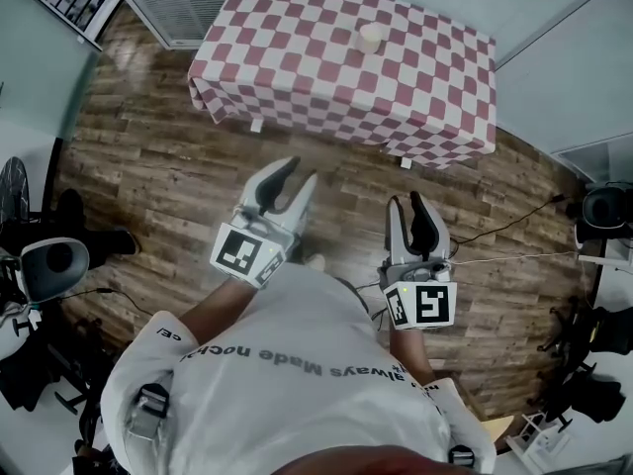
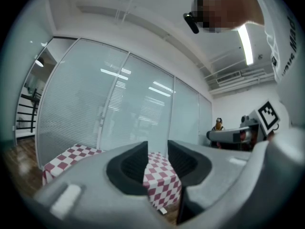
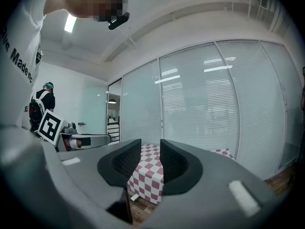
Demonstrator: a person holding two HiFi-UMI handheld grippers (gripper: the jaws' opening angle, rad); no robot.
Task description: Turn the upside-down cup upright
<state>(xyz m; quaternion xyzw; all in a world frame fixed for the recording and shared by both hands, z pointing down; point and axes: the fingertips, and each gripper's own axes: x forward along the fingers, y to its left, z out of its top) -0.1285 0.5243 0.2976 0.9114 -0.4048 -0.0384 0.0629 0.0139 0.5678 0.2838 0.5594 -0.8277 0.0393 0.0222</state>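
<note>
A pale cup stands on the table with the red-and-white checked cloth, near its far side; too small to tell which way up. Both grippers hang over the wooden floor, well short of the table. My left gripper is shut with nothing in it, and my right gripper is shut and empty too. In the left gripper view the jaws point level at the table. The right gripper view shows its jaws aimed at the same table.
A glass wall with blinds runs behind the table. Dark equipment and a fan stand at the left. Cables cross the floor at the right, by more gear. A person stands at the far back.
</note>
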